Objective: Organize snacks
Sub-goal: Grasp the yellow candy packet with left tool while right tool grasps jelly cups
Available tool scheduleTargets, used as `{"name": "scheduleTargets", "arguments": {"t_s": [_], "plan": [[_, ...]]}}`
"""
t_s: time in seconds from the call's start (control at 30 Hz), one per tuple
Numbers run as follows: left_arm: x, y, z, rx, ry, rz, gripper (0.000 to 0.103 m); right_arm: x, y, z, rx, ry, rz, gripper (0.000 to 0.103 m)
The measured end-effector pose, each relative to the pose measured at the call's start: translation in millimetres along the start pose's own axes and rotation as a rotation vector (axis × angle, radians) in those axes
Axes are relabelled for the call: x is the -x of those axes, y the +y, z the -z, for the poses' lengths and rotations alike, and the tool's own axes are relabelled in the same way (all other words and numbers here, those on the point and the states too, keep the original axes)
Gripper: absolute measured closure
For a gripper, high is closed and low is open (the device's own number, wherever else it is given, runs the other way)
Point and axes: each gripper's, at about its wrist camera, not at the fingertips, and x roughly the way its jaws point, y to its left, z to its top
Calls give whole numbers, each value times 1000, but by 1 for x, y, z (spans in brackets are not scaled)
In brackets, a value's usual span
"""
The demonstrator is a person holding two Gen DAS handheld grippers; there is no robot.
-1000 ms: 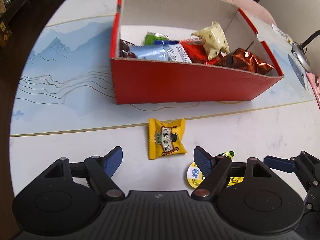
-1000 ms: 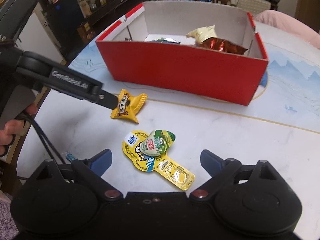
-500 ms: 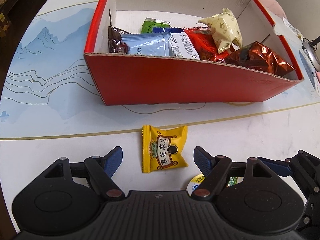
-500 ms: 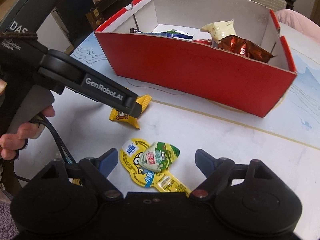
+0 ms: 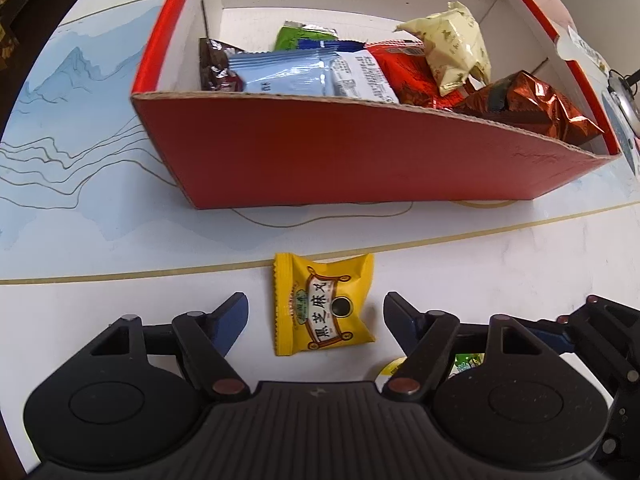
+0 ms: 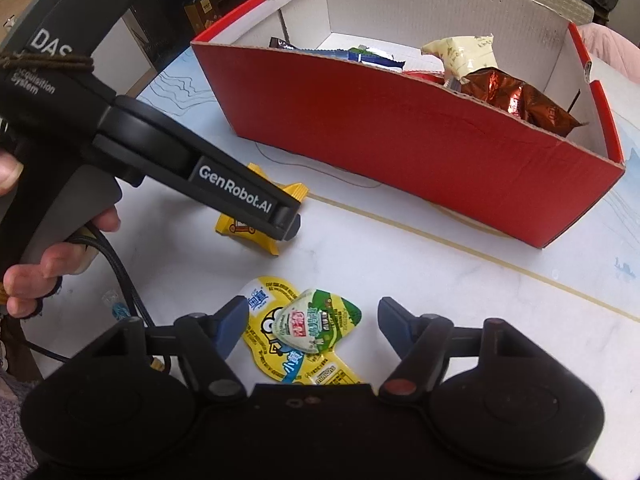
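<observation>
Left hand-held gripper wide, straddling yellow packet; right hand-held gripper wide over jelly cup.

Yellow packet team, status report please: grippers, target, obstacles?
Left gripper open, straddling yellow packet on table. Right gripper open over jelly cups. Red box ahead, path unobstructed.

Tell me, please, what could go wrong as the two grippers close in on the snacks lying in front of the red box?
The left gripper straddles the flat yellow packet; its open fingers may slide over it or push it away. The right gripper frames a green-lidded jelly cup lying on a yellow sachet, so closing could catch both or flip one. The grippers are close together, so they may bump on the way to the red box.
</observation>
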Motion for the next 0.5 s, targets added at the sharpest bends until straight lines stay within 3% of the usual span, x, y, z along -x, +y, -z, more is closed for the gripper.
{"name": "scheduleTargets", "arguments": {"t_s": [0.2, 0.5], "plan": [[0, -9, 3, -35, -16, -40, 54, -2, 0, -2, 6, -2, 17, 46], [3, -5, 8, -7, -29, -39, 57, 1, 2, 4, 34, -31, 30, 67]]}}
